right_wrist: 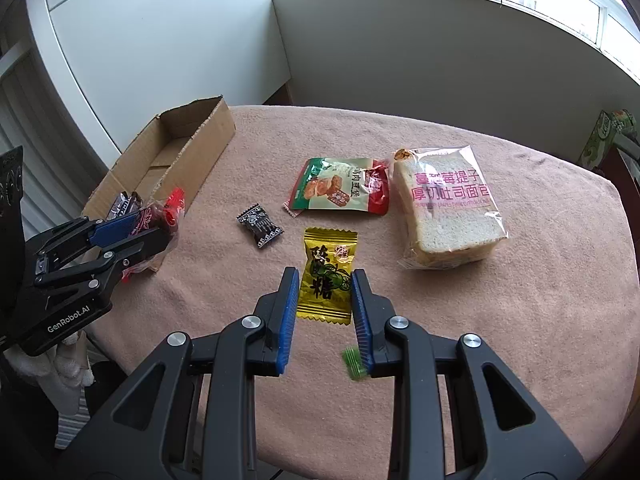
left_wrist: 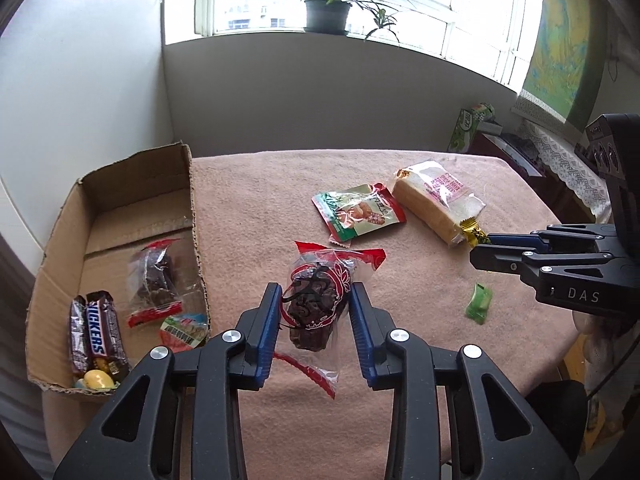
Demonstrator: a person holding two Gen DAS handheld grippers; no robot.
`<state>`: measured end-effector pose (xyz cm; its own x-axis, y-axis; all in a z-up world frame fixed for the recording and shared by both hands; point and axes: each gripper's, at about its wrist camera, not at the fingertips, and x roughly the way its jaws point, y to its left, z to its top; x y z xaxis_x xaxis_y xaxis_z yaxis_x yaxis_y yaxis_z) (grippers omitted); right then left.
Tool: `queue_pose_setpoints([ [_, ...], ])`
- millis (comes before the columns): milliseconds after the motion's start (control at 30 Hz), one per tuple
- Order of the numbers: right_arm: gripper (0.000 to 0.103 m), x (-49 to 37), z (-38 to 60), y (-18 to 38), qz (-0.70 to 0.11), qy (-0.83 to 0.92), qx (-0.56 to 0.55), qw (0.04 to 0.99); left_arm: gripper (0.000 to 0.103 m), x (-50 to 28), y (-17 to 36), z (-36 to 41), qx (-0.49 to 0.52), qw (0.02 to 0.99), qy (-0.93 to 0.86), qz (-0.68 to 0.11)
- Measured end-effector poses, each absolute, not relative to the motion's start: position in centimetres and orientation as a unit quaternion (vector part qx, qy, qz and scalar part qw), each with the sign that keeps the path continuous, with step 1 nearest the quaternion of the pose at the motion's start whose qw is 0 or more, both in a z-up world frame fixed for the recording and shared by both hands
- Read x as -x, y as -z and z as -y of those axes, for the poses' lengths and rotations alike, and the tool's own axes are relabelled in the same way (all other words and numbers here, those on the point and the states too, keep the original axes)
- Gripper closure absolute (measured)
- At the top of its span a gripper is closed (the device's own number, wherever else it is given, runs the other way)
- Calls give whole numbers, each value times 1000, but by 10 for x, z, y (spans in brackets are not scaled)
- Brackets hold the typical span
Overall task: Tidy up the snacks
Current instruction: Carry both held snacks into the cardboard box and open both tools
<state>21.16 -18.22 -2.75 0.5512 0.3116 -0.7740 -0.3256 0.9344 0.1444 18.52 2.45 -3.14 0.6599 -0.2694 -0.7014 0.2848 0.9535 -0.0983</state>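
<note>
blue-padded fingers of the left gripper (left_wrist: 314,298) pinch a clear, red-ended packet of dark dried fruit (left_wrist: 318,304) between them, lifted above the pink tablecloth (left_wrist: 256,200). just left of these jaws sits the open cardboard box (left_wrist: 136,184), already holding a second dried-fruit packet (left_wrist: 156,276), two snickers bars (left_wrist: 98,332), a small red-and-green sachet (left_wrist: 184,330) and a yellow candy (left_wrist: 96,379) at its near corner. to the right of the jaws a little green candy (left_wrist: 479,303) lies on the cloth, and beyond them, further along the cloth, lie a green-and-red snack pouch (left_wrist: 358,212) and a wrapped bread loaf (left_wrist: 438,204). the right gripper (right_wrist: 325,286) has its jaws closed against the sides of a gold lime-candy packet (right_wrist: 328,276), which looks raised off the cloth, though i cannot tell for sure. the same green candy (right_wrist: 354,362) peeps out under the right finger. ahead and left of these jaws a small black wrapped candy (right_wrist: 260,226) rests on the cloth; straight ahead is the snack pouch (right_wrist: 340,188), with the loaf (right_wrist: 448,208) just beside it to the right. far left, the box (right_wrist: 180,148) stands with the other gripper (right_wrist: 154,226) at its near end.
</note>
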Motion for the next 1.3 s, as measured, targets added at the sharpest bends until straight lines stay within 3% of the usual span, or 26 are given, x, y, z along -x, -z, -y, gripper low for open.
queue_pose_setpoints([
  [567,76,-223,38,0,-407,-278,41,869,71,-190,10,-142,25,935,40,-352],
  [1100,75,-243,-46,41,-431,-296,80,849,68,-244,18,-185,62,927,-2,-369],
  [1167,64,-242,-48,43,-426,-295,86,851,66,-247,18,-183,61,927,-9,-370],
  [1233,38,-239,-47,42,-414,-289,88,859,59,-249,18,-183,61,927,-10,-371],
  [1300,35,-237,-45,40,-408,-288,89,862,41,-249,17,-183,61,927,-12,-369],
])
